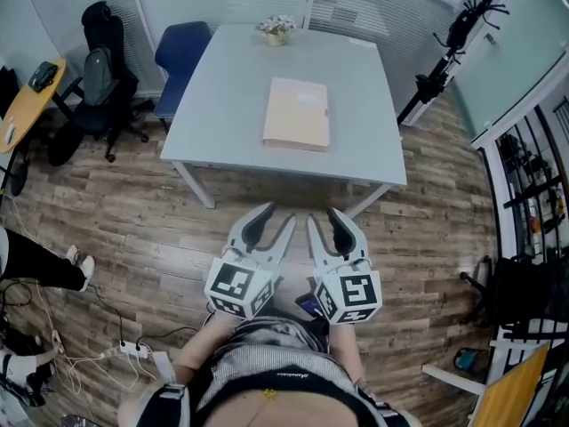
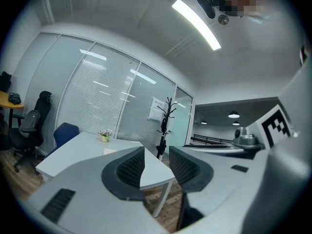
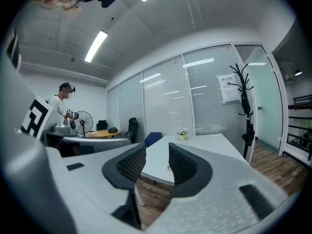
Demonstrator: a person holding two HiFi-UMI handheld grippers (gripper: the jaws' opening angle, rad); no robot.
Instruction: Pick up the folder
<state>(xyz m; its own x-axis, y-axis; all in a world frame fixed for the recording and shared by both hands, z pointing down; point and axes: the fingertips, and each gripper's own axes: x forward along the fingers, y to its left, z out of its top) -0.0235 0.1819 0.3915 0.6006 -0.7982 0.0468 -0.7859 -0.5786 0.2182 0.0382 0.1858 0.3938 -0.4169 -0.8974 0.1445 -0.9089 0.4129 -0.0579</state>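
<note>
The beige folder (image 1: 296,114) lies flat and closed in the middle of the light grey table (image 1: 222,105). Both grippers hang over the wooden floor, well short of the table's near edge and apart from the folder. My left gripper (image 1: 276,221) is open with nothing between its jaws; in its own view the left gripper (image 2: 157,167) points level at the table (image 2: 83,150), where the folder (image 2: 111,151) shows as a pale patch. My right gripper (image 1: 325,221) is also open and holds nothing; the right gripper (image 3: 157,162) faces the table (image 3: 200,145).
A small flower pot (image 1: 276,30) stands at the table's far edge. A blue chair (image 1: 180,56) and a black office chair (image 1: 98,78) stand to the left, a black coat rack (image 1: 449,47) to the right. A person (image 3: 61,108) stands by a fan far left.
</note>
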